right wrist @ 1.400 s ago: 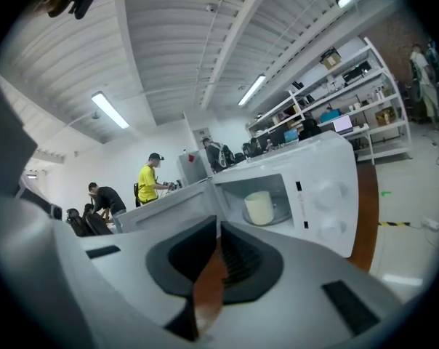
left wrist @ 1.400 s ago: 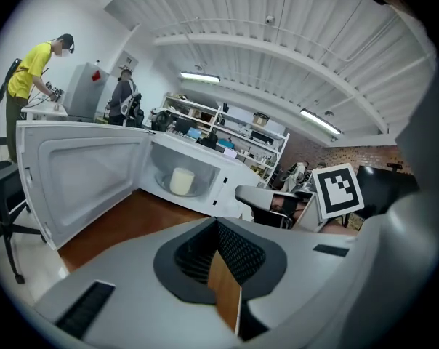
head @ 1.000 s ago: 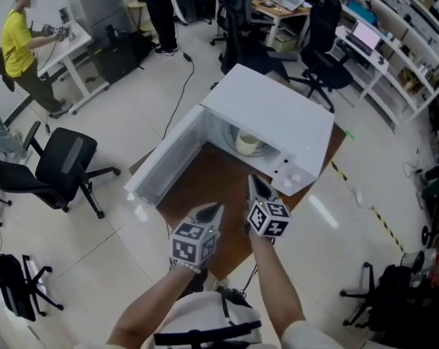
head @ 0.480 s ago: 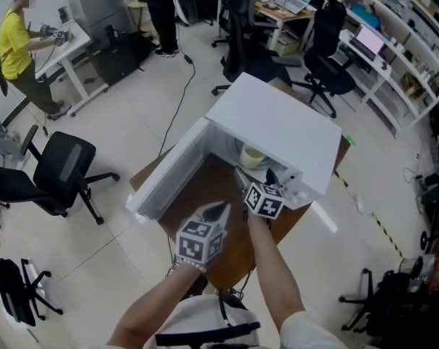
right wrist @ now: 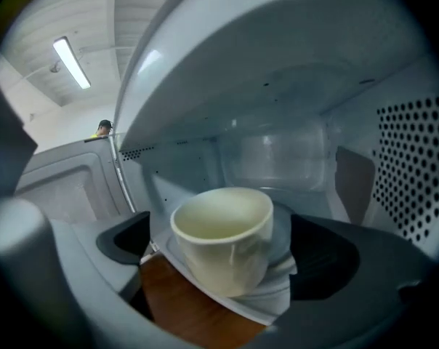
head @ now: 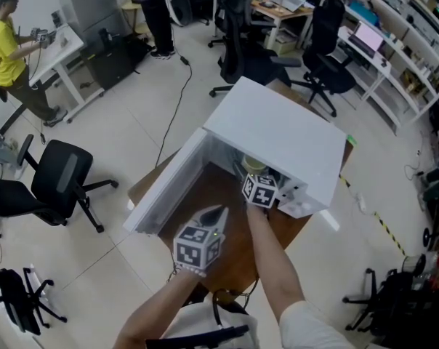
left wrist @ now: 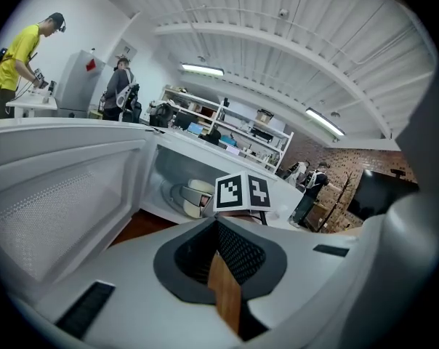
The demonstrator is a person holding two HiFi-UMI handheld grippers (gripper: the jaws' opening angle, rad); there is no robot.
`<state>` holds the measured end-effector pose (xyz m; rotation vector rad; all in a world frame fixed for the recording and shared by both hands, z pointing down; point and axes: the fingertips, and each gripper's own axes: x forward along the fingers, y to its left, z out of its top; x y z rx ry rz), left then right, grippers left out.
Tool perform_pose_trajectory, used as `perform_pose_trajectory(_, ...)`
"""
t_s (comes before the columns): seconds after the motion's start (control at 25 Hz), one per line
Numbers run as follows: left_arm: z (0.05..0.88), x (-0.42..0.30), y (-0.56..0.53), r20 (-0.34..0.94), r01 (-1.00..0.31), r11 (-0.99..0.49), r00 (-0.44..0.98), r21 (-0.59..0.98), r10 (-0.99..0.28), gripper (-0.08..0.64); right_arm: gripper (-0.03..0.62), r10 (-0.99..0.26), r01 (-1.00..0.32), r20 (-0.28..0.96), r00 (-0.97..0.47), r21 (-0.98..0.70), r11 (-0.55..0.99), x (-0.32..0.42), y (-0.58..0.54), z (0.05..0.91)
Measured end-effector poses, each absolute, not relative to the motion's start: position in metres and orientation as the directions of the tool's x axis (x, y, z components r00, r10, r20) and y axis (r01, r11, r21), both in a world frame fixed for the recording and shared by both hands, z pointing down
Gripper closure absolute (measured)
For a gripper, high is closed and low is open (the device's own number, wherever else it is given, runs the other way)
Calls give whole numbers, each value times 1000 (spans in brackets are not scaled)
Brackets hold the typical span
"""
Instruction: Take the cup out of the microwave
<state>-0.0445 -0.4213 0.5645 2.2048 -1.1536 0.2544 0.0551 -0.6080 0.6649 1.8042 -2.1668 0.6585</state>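
A cream cup (right wrist: pixel 227 235) stands on the glass turntable inside the white microwave (head: pixel 278 133), whose door (head: pixel 168 187) hangs open to the left. My right gripper (right wrist: pixel 227 247) reaches into the cavity. Its jaws are opening, and the cup stands between them with space on both sides. In the head view only its marker cube (head: pixel 259 190) shows at the oven mouth, with the cup (head: pixel 254 164) just beyond. My left gripper (head: pixel 216 215) hovers shut and holding nothing over the brown table (head: pixel 208 184), in front of the oven. From the left gripper view the cup (left wrist: pixel 198 195) sits behind the right gripper's cube.
The microwave takes up most of the small table. A black office chair (head: pixel 56 177) stands on the floor at left, a cable (head: pixel 172 100) runs across the tiles, and more chairs and desks (head: pixel 307 42) lie behind. A person in yellow (head: pixel 5 46) works at the far left.
My right gripper has gone forward from the table into the microwave and its jaws have spread around the cup. The left gripper has crept forward slightly.
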Motion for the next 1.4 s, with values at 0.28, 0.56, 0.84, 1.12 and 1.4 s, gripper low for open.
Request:
perform_pose_trajectory(0.28,572,-51,-434,443,-797,-405,591,448,-674,566,-41,-863,-974,460,-209,-176,142,54,-626,680)
perform_pose_trajectory(0.56,576,-49,-440,448,-792,-411,600,452,-663,566,-41,-854,-975,473,-215,-155,160,51,-635,688)
perform_pose_trajectory(0.84,586,-53,-439,465,-792,-402,600,459,-651,566,-11,-862,-971,449,-237,-134,198,44,-641,687)
perform_pose_trajectory(1.12,591,-55,-437,477,-794,-399,599,458,-643,566,63,-865,-973,446,-232,-98,210,48,-641,687)
perform_pose_trajectory(1.4,593,-57,-431,486,-794,-401,600,456,-636,566,114,-869,-975,443,-222,-86,205,51,-639,684)
